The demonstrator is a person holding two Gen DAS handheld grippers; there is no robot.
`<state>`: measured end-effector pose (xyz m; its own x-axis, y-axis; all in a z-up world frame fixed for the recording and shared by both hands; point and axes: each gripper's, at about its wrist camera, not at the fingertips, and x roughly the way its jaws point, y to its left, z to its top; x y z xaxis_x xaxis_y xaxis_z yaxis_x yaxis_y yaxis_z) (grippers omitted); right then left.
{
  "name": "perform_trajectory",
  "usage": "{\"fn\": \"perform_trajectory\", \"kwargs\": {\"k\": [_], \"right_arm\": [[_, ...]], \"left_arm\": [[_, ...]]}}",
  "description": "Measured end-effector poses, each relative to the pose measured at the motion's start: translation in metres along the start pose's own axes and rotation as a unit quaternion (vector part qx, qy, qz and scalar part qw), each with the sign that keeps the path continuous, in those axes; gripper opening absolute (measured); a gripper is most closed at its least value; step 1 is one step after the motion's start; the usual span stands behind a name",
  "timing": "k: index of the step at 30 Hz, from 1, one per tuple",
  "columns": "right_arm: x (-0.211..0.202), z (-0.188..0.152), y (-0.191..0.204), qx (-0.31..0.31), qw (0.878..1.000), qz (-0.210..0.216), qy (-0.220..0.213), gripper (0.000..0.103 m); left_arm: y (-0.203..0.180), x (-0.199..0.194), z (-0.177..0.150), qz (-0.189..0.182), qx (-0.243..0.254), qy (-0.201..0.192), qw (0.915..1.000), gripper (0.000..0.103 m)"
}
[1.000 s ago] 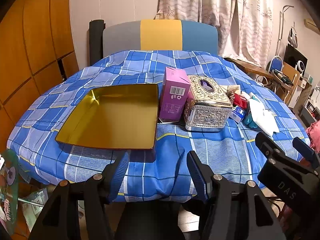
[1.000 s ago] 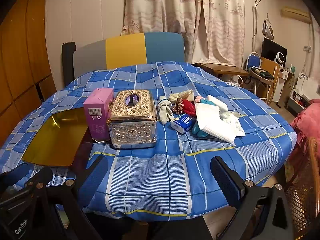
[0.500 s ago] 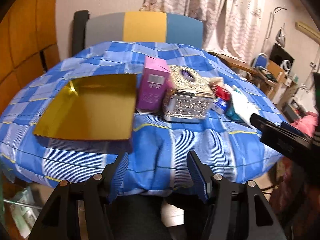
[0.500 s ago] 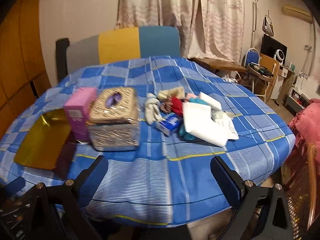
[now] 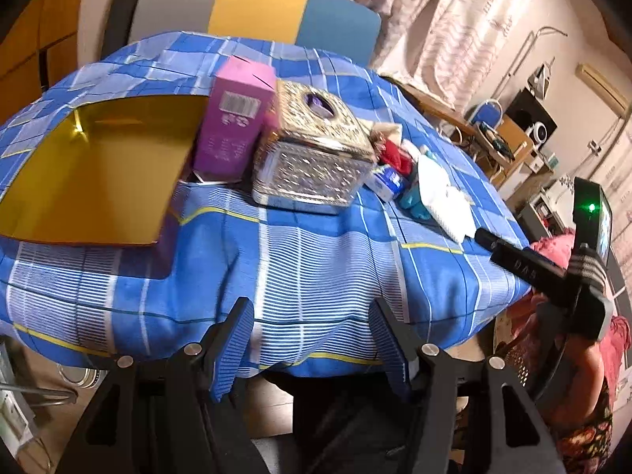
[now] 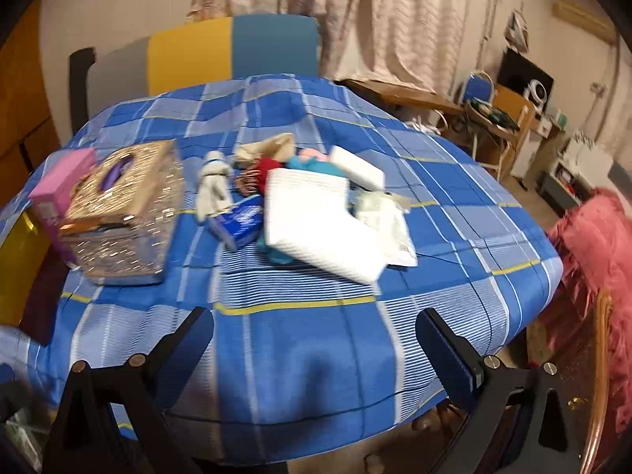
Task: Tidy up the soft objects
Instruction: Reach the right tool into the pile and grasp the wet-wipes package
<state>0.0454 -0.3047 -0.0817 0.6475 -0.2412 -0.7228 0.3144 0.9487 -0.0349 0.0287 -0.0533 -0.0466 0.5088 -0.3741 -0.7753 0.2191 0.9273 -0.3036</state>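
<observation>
A heap of soft things lies right of centre on the blue checked tablecloth (image 6: 316, 339): a white folded cloth (image 6: 316, 221), a small white sock (image 6: 215, 185), a red piece (image 6: 268, 166), teal fabric (image 6: 304, 164) and a blue tissue pack (image 6: 241, 223). A gold tray (image 5: 98, 170) sits at the left, beside a purple box (image 5: 233, 122) and an ornate metal tissue box (image 5: 316, 150). My left gripper (image 5: 312, 351) hangs open over the table's near edge, holding nothing. My right gripper (image 6: 316, 347) is open and bare too, in front of the heap; its body (image 5: 553, 276) shows in the left wrist view.
A chair with grey, yellow and blue back (image 6: 237, 47) stands behind the table. A pink fluffy cushion (image 6: 592, 245) and a wicker edge (image 6: 600, 355) are at the right. Desk clutter and a folding chair (image 6: 482, 91) fill the far right. A wooden wall (image 5: 35, 19) is at the left.
Both grippers have swung toward the right side of the table and tipped down. The soft heap has come nearer to the middle of the right wrist view. Both stay open.
</observation>
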Motion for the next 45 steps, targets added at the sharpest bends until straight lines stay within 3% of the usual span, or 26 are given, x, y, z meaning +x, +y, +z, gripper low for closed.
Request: {"fn": "perform_trajectory", "kwargs": {"k": [8,13,16,21,24,29,31,34,45], "right_arm": [[0.021,0.012,-0.052,0.031,0.999,-0.024,-0.016,0.103],[0.036,0.02,-0.07,0.017,0.999,-0.014,-0.024,0.103],[0.057,0.024,-0.082,0.007,1.0,-0.014,0.013,0.103],[0.082,0.031,-0.109,0.053,0.997,0.029,0.057,0.103],[0.098,0.038,-0.115,0.066,0.995,0.04,0.059,0.103],[0.13,0.057,-0.12,0.078,0.992,0.07,0.068,0.102],[0.144,0.064,-0.125,0.1,0.988,0.082,0.081,0.094],[0.164,0.074,-0.125,0.124,0.983,0.092,0.099,0.091],[0.197,0.082,-0.097,0.076,0.986,0.064,0.132,0.076]], "left_arm": [[-0.028,0.025,0.002,0.032,0.05,0.033,0.9977,0.061],[-0.051,0.034,0.002,0.068,0.114,0.029,0.9907,0.061],[-0.058,0.038,0.003,0.053,0.122,0.031,0.9907,0.061],[-0.062,0.046,0.006,0.005,0.102,0.038,0.994,0.061],[-0.068,0.051,0.005,-0.011,0.099,0.043,0.9941,0.061],[-0.082,0.056,0.002,-0.01,0.135,0.037,0.9901,0.062],[-0.085,0.057,0.002,-0.009,0.145,0.035,0.9888,0.062],[-0.088,0.061,0.002,-0.012,0.146,0.035,0.9886,0.062],[-0.097,0.07,0.004,-0.015,0.156,0.039,0.987,0.062]]}}
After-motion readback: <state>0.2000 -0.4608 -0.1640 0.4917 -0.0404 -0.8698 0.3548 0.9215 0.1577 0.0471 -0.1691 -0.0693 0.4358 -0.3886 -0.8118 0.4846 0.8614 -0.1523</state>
